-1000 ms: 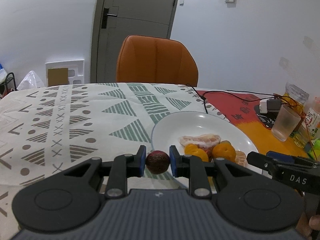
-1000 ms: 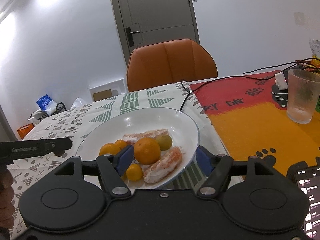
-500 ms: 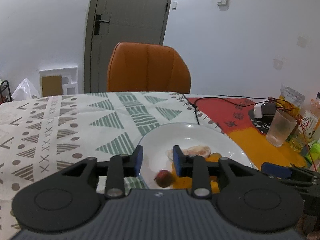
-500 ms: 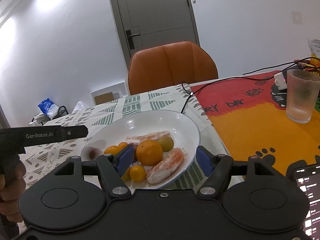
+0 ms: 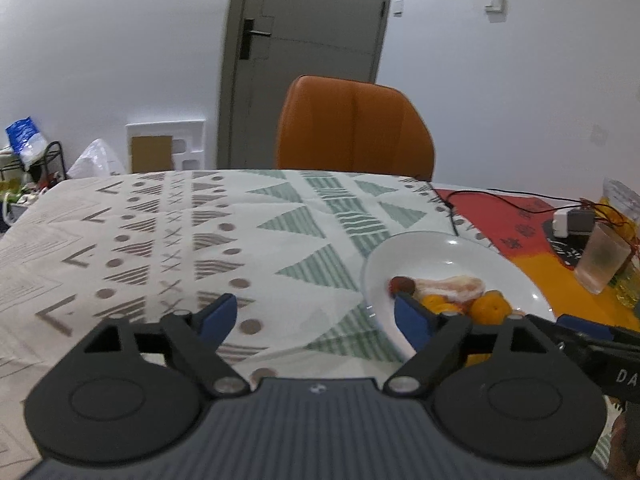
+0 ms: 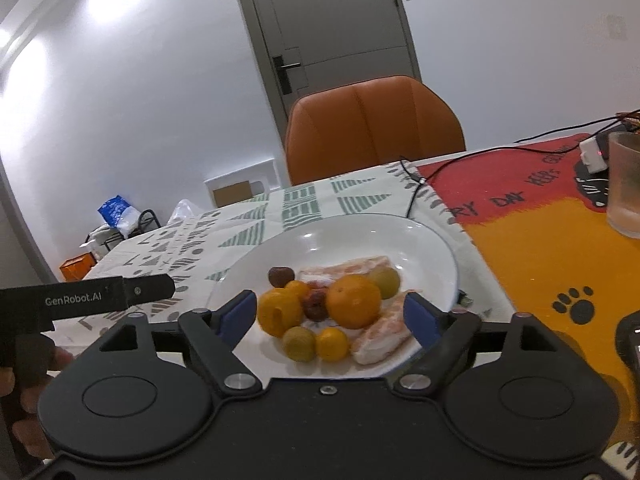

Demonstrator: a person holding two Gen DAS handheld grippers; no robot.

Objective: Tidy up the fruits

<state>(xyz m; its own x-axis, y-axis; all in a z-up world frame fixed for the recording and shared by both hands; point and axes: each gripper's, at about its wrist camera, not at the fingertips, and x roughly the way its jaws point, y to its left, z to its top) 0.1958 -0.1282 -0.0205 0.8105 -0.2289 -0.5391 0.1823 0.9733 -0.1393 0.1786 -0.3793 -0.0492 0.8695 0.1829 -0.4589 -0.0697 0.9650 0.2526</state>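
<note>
— So, your left gripper [image 5: 316,316] stands with its blue pads spread wide and nothing between them, out over the patterned tablecloth [image 5: 192,240] just left of the white plate [image 5: 376,264]. Why there?

— My guess is you've drawn it off the plate so the fruit sits undisturbed. The small dark red fruit [image 5: 401,285] lies on the plate's left side, touching the peeled pomelo segment [image 5: 452,286].

— And your right gripper [image 6: 332,314]?

— Also parted wide and empty, hovering at the plate's near rim [image 6: 448,256]. Its pads frame the pile: the big orange [image 6: 353,301], the small yellow-orange citrus [image 6: 280,312], the green-yellow fruits [image 6: 299,343] and a second pomelo piece [image 6: 384,334]. You seem to hold it there ready to tidy or guard the heap.

— What's changed from a second back?

— Then your left pads were pinched on that dark red fruit, just short of the plate. Half a second ago they had loosened and it was dropping onto the plate's left side. Now it has rolled in against the pomelo, your left gripper has opened fully and swung away to the left. Your right gripper has stayed open, edged closer to the plate.

— Anything left off the plate?

— No loose fruit shows on the cloth.
</note>
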